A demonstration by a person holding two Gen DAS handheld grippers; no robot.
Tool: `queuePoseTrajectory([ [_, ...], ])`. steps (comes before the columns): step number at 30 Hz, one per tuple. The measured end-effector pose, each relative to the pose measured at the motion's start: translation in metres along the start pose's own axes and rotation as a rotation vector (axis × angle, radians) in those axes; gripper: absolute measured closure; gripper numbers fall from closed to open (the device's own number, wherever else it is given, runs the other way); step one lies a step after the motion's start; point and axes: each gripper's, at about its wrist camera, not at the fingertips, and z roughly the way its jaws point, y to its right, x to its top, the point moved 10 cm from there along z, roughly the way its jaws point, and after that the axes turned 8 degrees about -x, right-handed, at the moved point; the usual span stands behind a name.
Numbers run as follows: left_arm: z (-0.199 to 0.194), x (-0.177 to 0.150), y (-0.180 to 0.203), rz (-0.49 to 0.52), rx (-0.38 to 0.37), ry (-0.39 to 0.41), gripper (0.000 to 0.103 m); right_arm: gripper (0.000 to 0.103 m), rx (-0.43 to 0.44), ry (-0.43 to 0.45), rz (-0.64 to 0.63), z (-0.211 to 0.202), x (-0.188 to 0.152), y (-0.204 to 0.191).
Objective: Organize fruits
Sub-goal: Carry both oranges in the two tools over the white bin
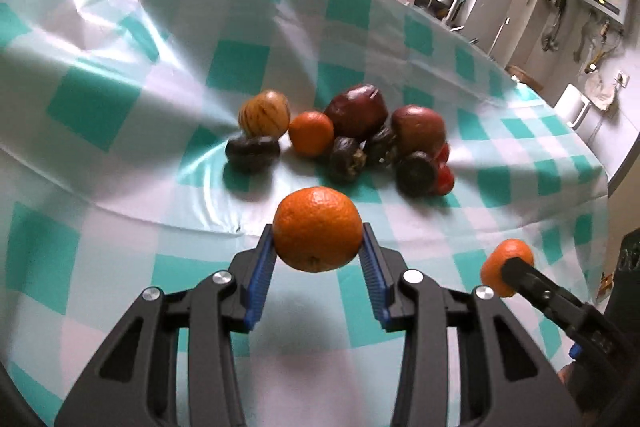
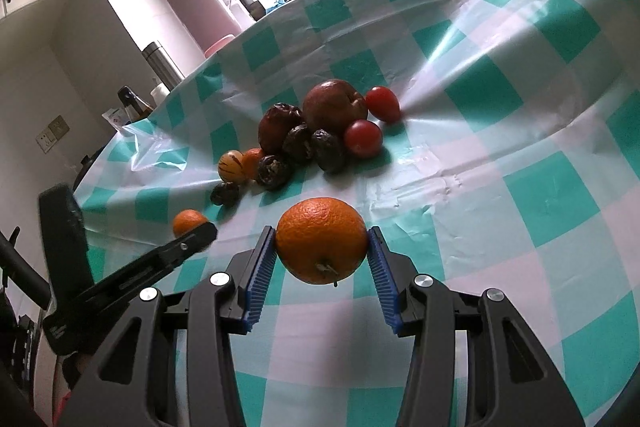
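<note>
While both of your hands hold fruit clear of the checked surface (image 1: 120, 107), you are in the carrying part of the sort: two oranges are lifted out of the pile and neither is set down yet. In the left wrist view the left gripper (image 1: 318, 247) has its blue-padded fingers (image 1: 262, 267) pressed against the flanks of a large orange (image 1: 318, 229), which sits right at the tips, between them, not deep in the throat. In the right wrist view the right gripper (image 2: 322, 247) clamps a second orange (image 2: 322, 239) the same way, stem end turned toward the camera, a pad tight on each side.

No bowl or tray shows in either view, so where these go I cannot tell. Your next move, as I judge it, calls for a clear patch of surface well apart from the mixed heap (image 1: 344, 139), where a third, smaller orange (image 1: 311, 133) lies among the dark fruit, the apples and the cherry tomatoes (image 2: 362, 138). Lower each orange until it rests before you ease the fingers apart, since round fruit on slick, wrinkled plastic is likely to roll.
</note>
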Motion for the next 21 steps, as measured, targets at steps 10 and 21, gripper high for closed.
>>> queuePoseTrajectory([
  [10,-0.005,-0.001,0.015,0.057,-0.014,0.007,0.061,0.056,-0.002,-0.008,-0.006,0.001,-0.001,-0.001],
  [21,-0.031,-0.011,0.035,0.165,0.017,0.047,0.061,0.056,0.016,0.036,0.044,-0.024,-0.008,0.007],
])
